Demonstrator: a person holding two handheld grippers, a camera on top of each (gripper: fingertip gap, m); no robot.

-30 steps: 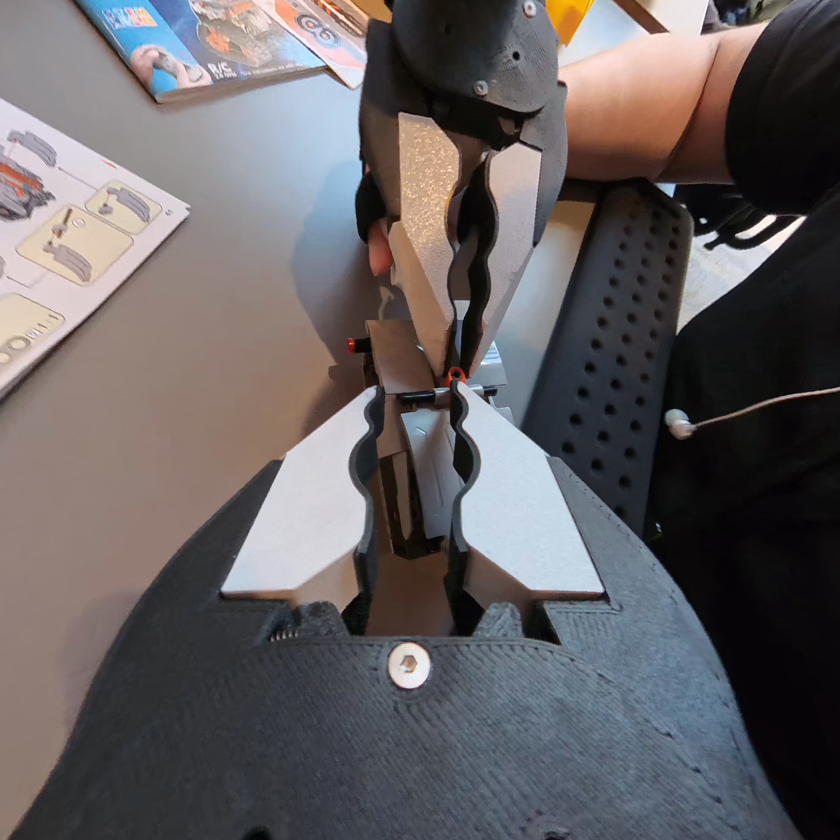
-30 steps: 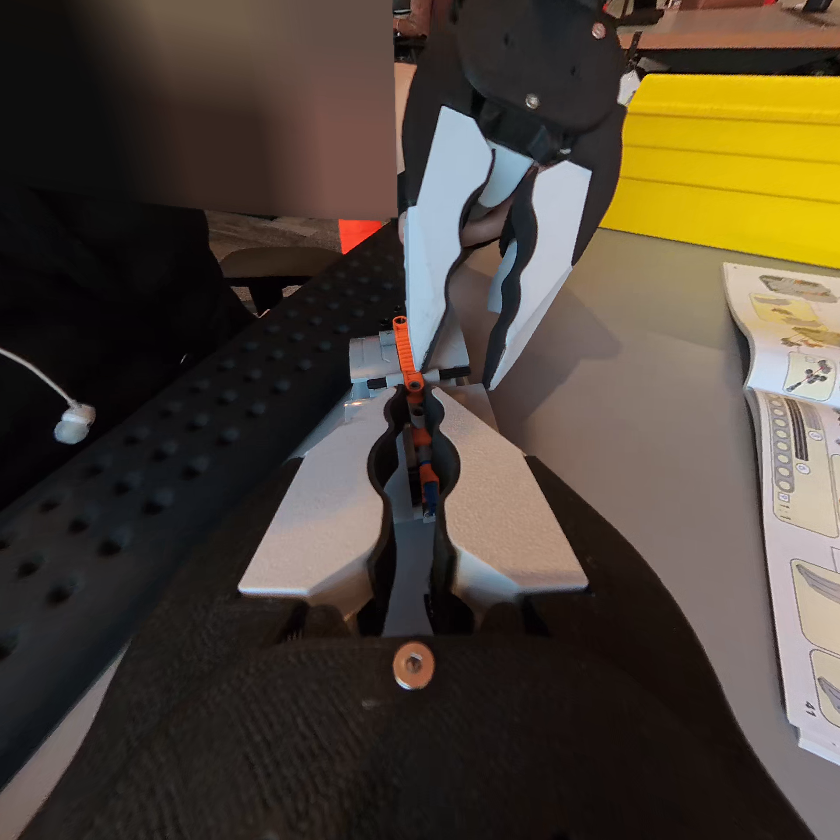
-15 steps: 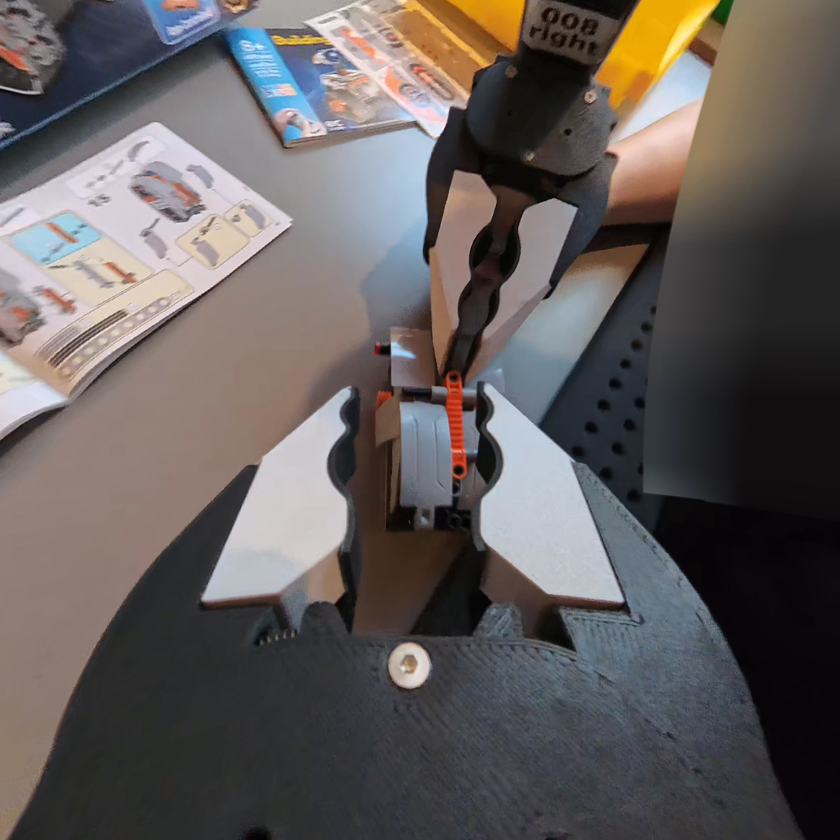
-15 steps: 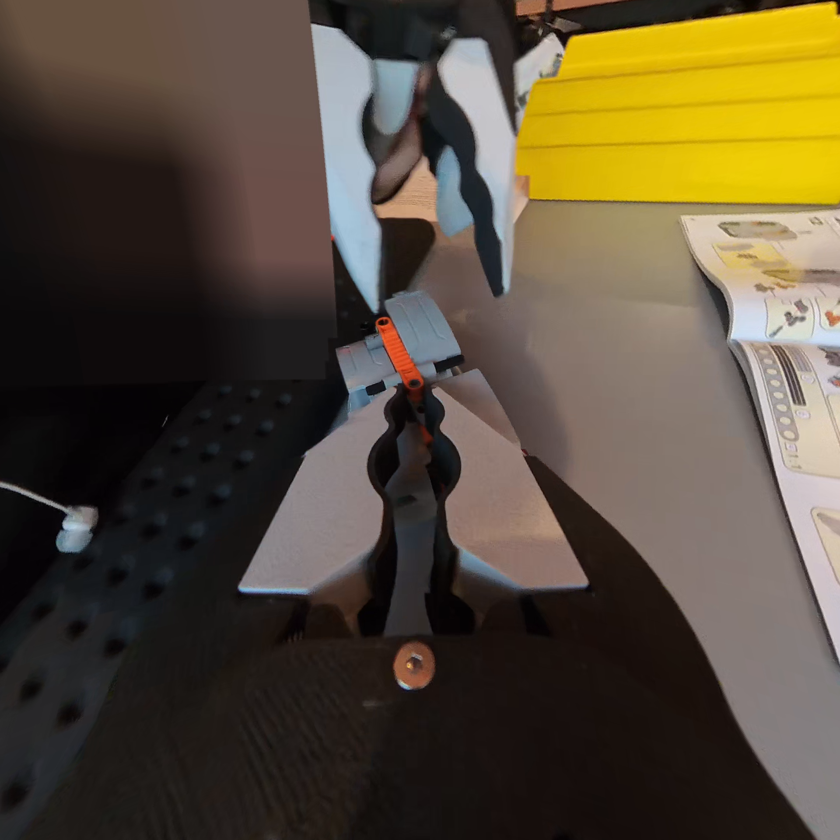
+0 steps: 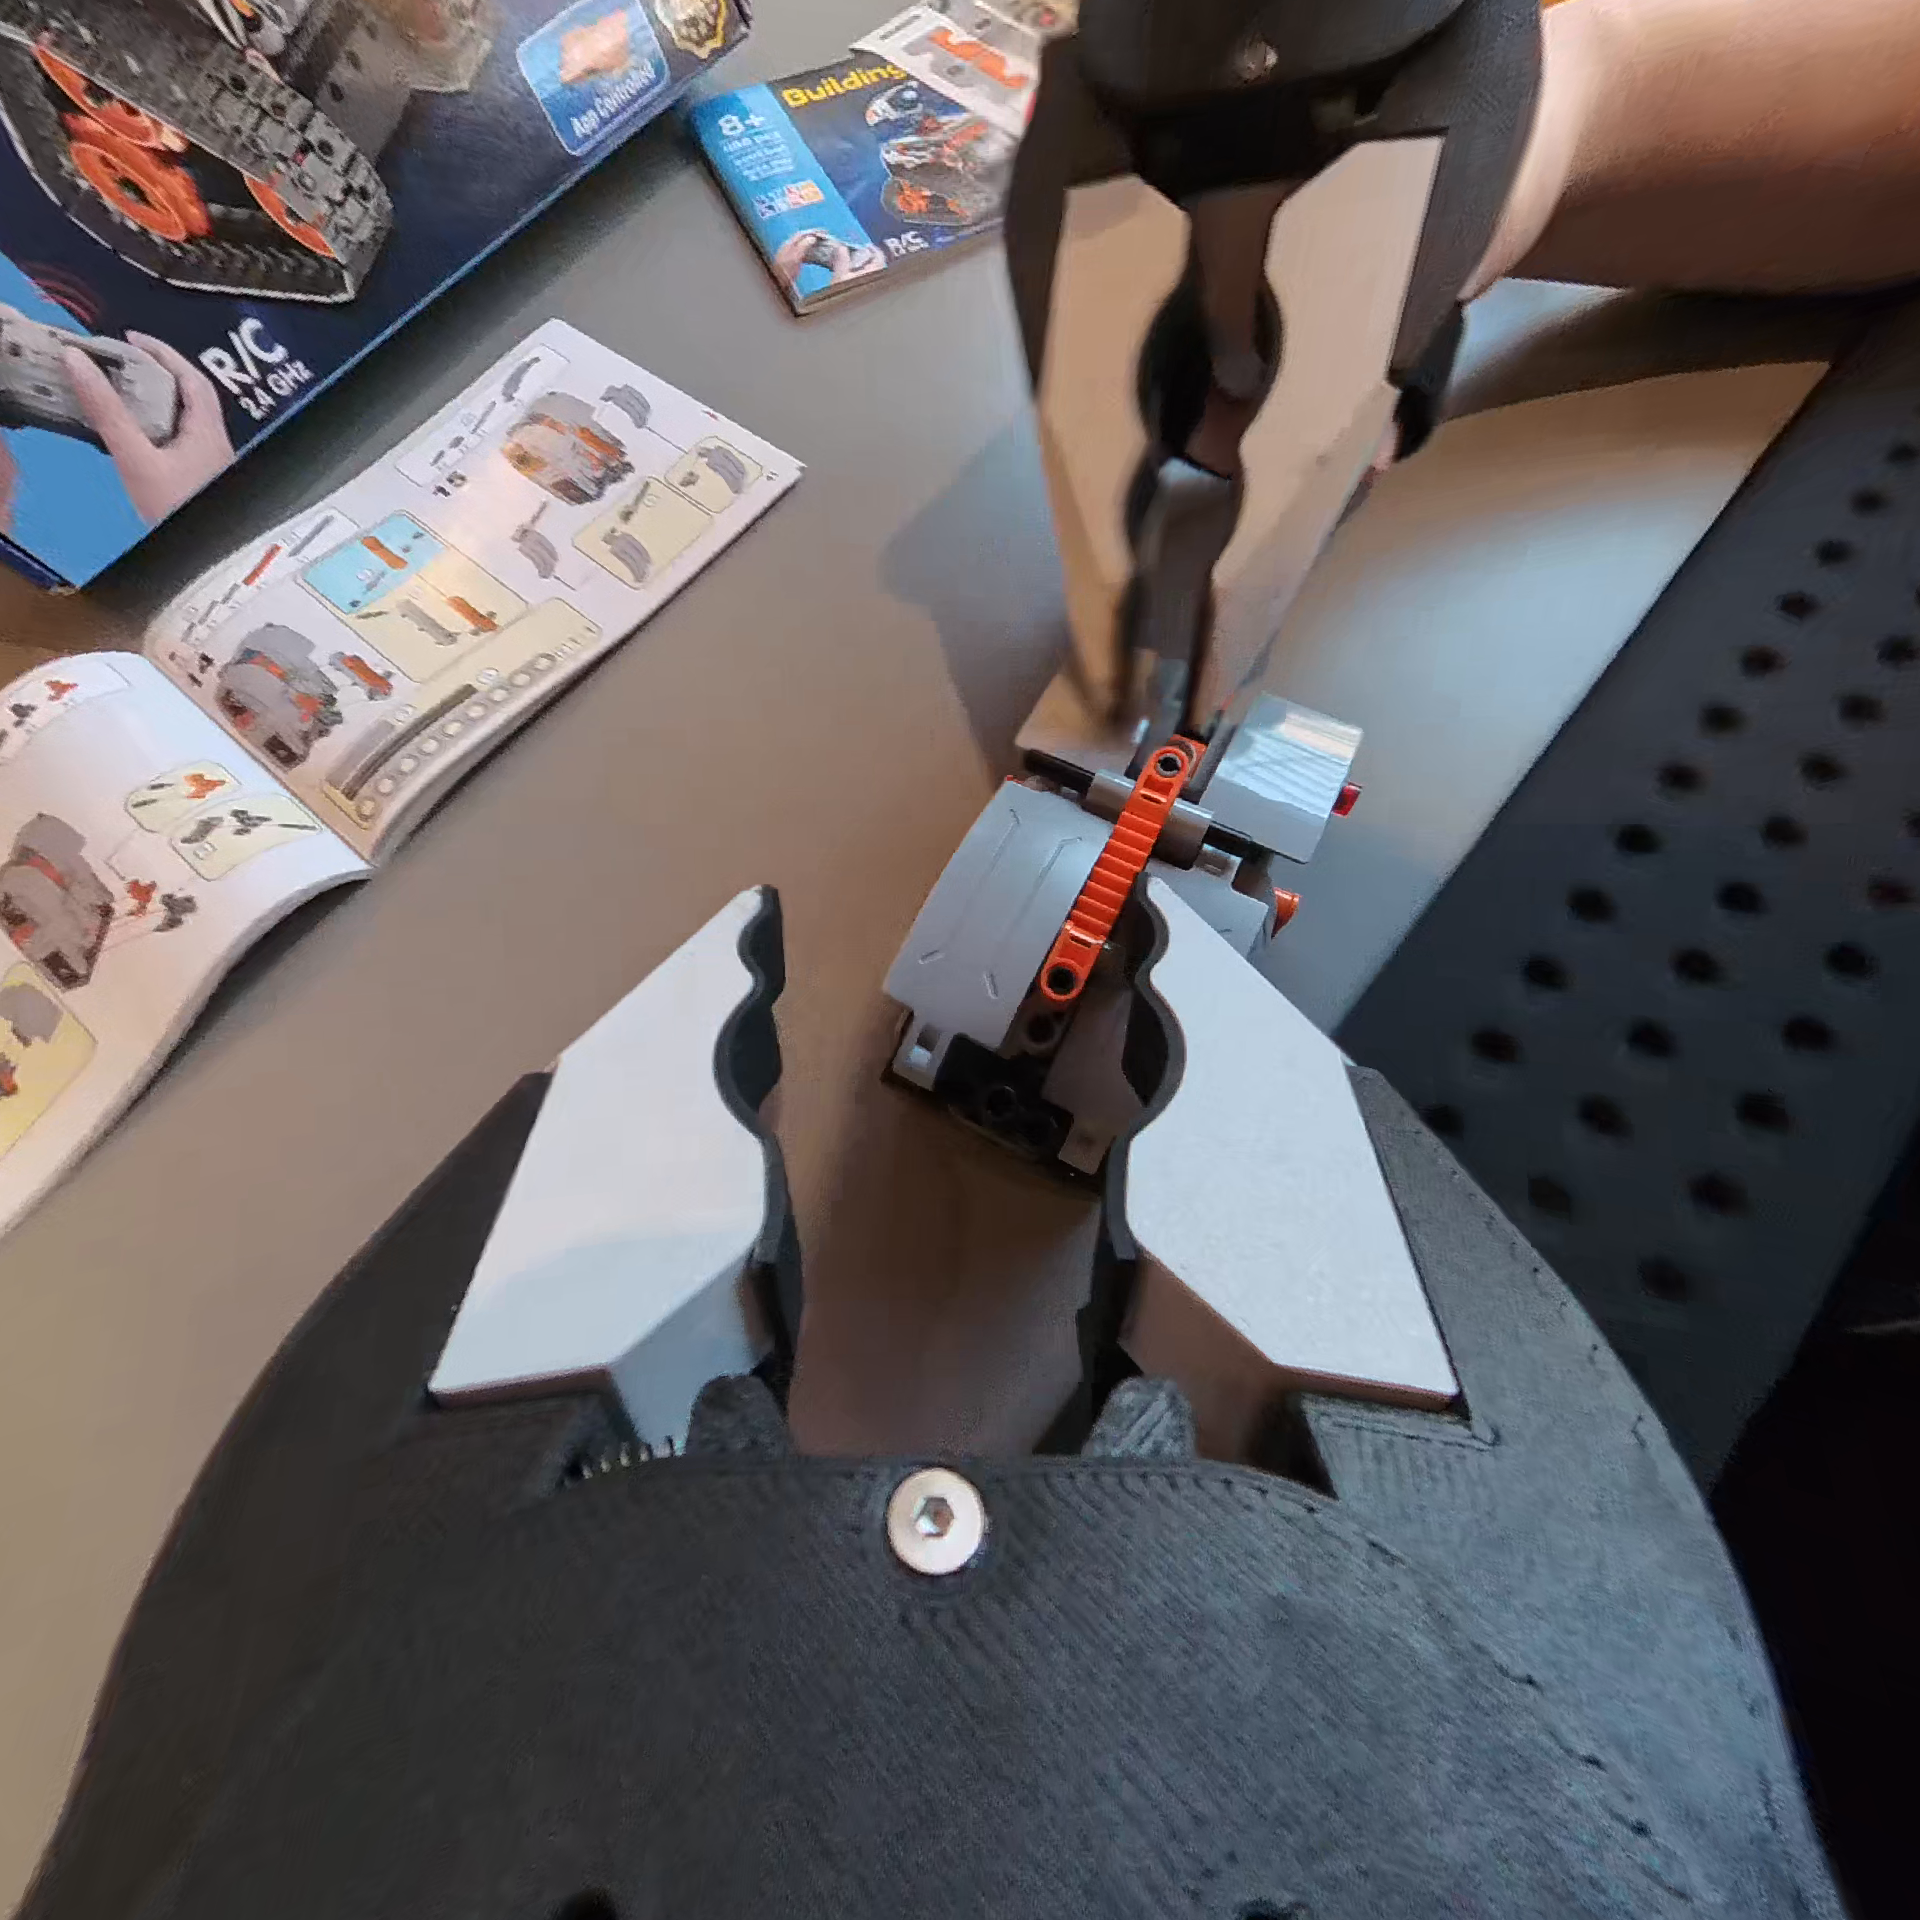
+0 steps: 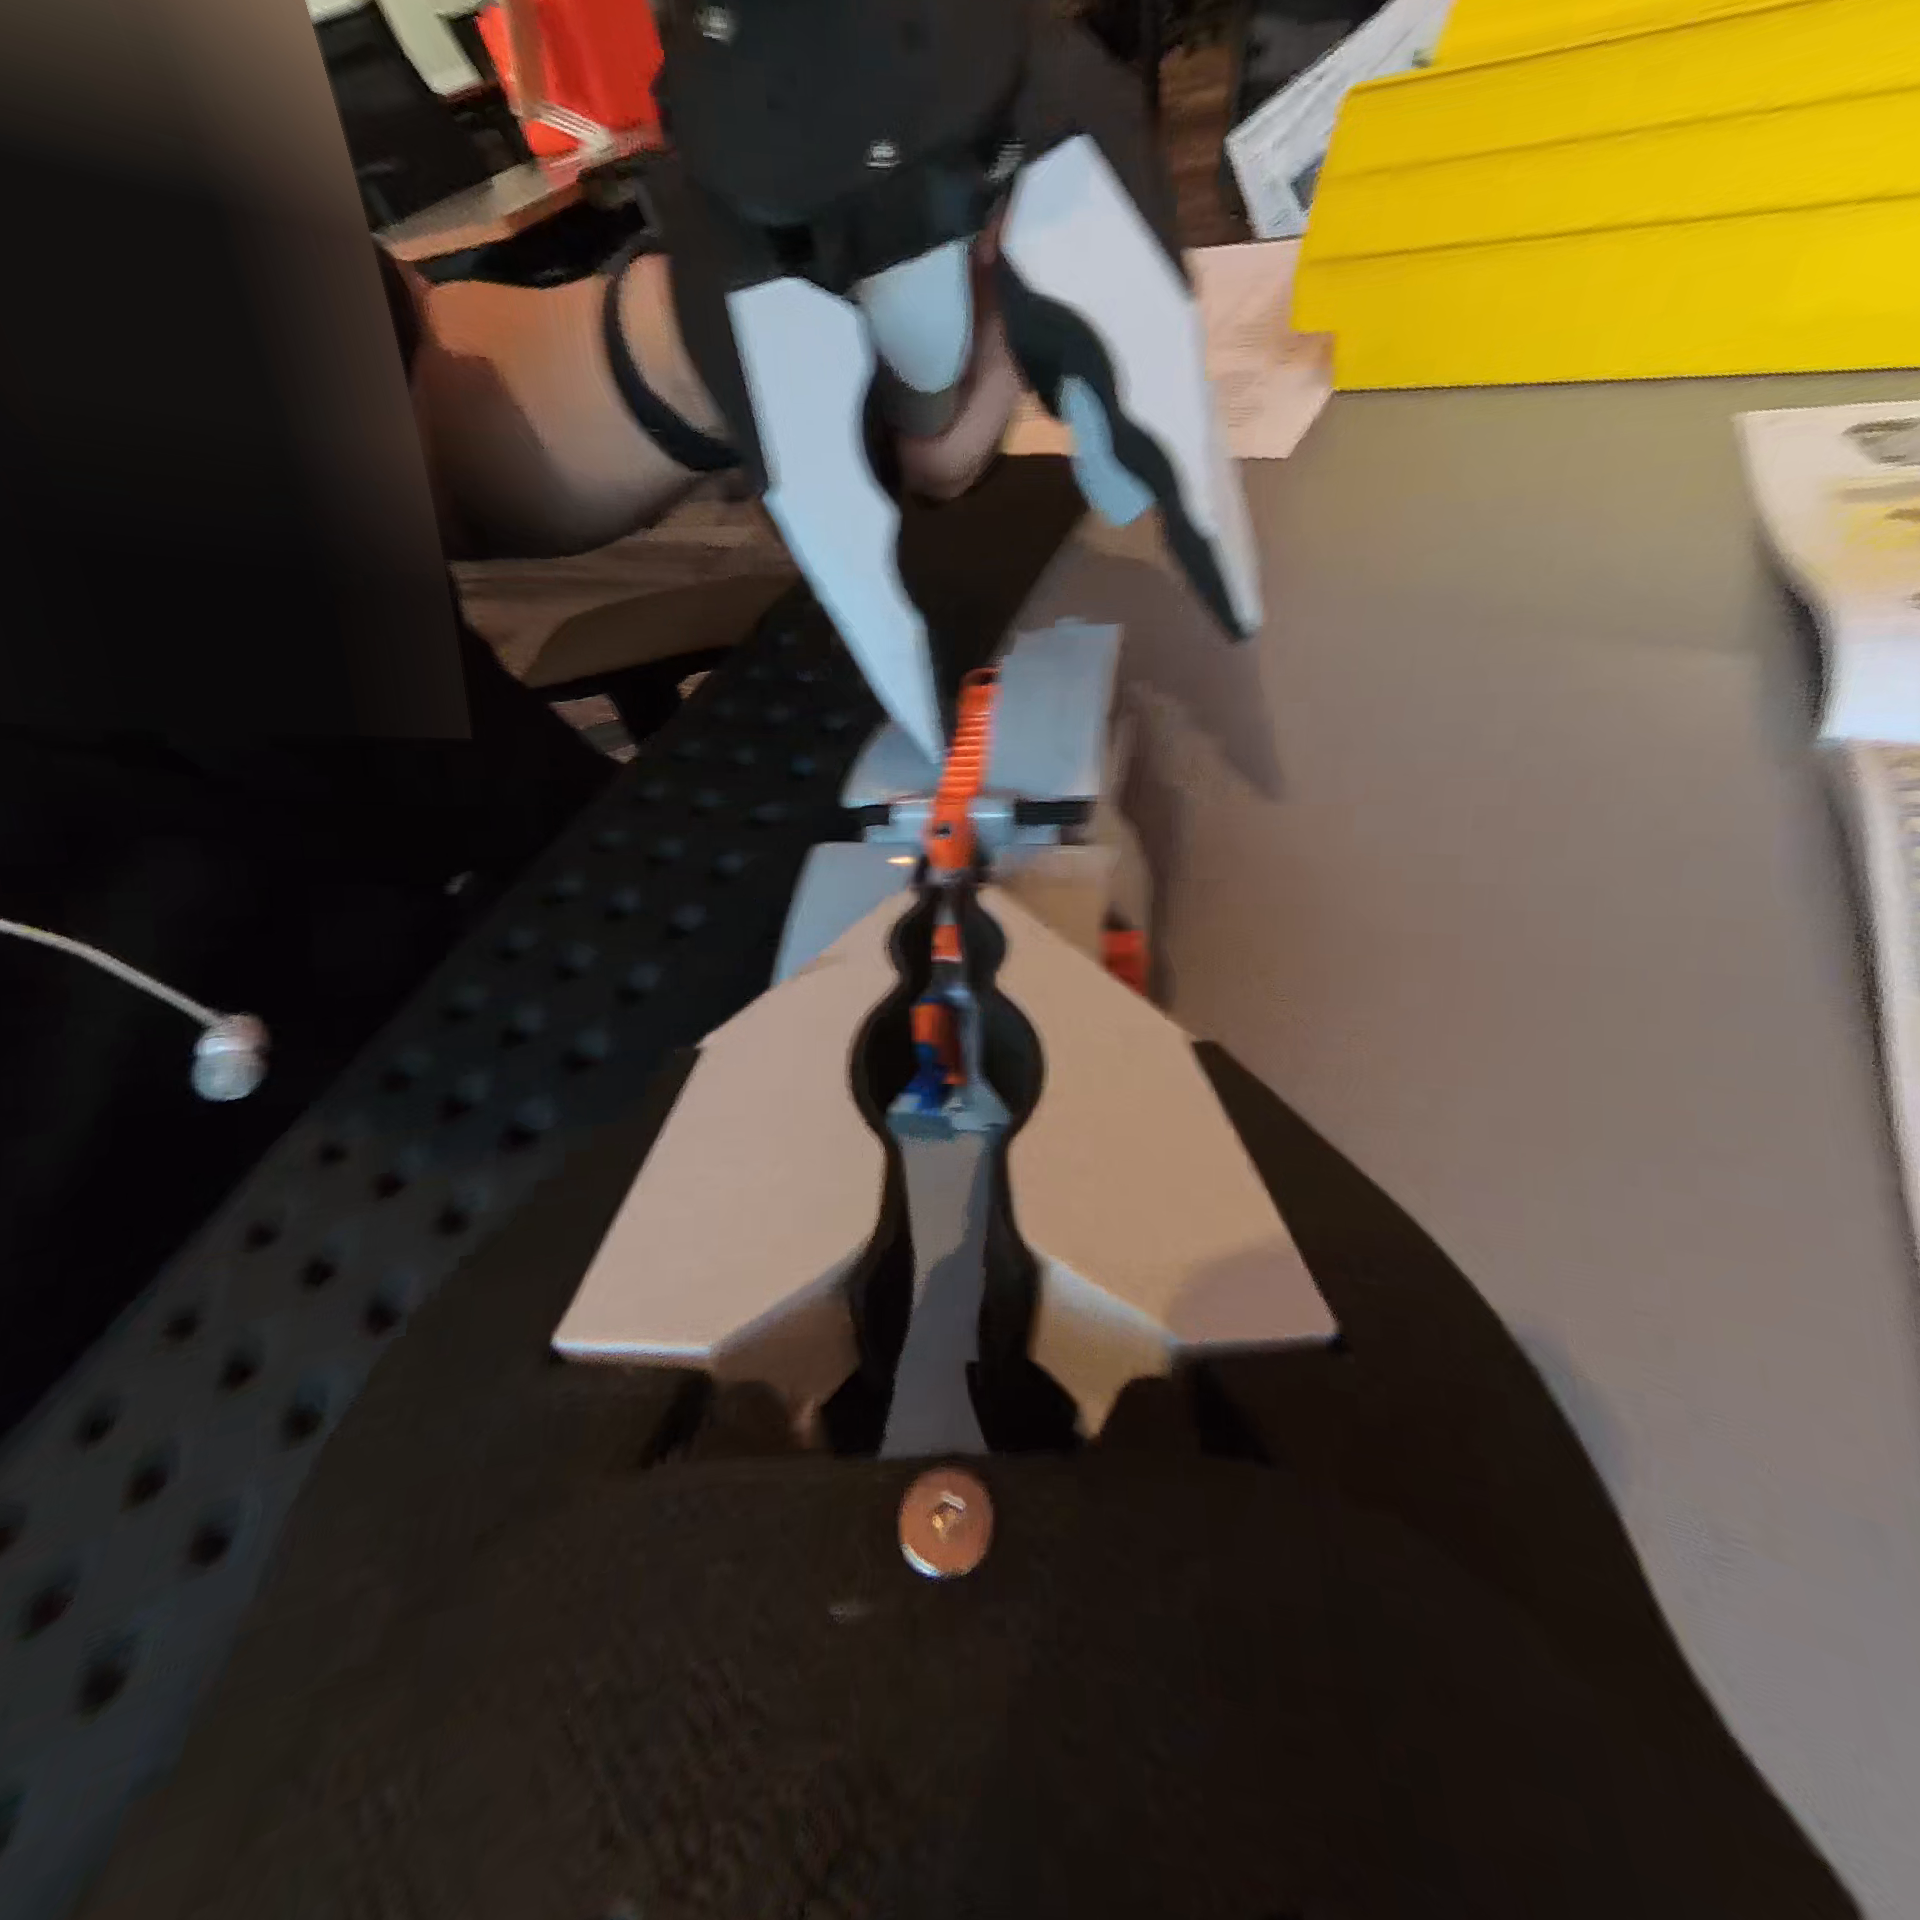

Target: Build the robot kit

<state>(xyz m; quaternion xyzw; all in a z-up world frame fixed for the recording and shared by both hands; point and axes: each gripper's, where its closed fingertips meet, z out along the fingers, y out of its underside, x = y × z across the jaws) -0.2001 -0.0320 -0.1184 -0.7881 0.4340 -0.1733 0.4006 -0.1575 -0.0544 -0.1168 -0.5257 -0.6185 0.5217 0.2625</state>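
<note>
Left gripper [image 5: 951,914]: jaws spread wide, holding nothing. A grey brick-built assembly [image 5: 987,925] lies on the grey table [image 5: 727,727] between and just ahead of the fingertips; its right flank sits close against the inner edge of the right finger [image 5: 1247,1122], though contact cannot be confirmed. The assembly's underside and near end are in shadow.

An orange toothed beam [image 5: 1122,862] runs along the top of the assembly. At its far end the right gripper [image 5: 1164,717] comes down from above, its tips motion-blurred. A bare forearm [image 5: 1714,156] behind it is cut off by the frame.

Right gripper [image 6: 940,894]: jaws narrow, closed on the near end of the orange toothed beam [image 6: 961,769]. Small orange and blue parts [image 6: 930,1049] show in the gap between the fingers; what they are is hard to make out. This whole view is blurred.

The left gripper [image 6: 1070,675] hangs beyond the assembly [image 6: 1049,717], one fingertip just beside the beam.

Left of the left gripper: an open instruction booklet [image 5: 364,665], a closed booklet [image 5: 862,177], and a blue toy box [image 5: 260,187], partly out of frame.

To its right: a black perforated panel [image 5: 1714,883].

Far right in the right wrist view: a yellow bin [image 6: 1610,208]. An earbud on a cord [image 6: 229,1049] hangs at left.
</note>
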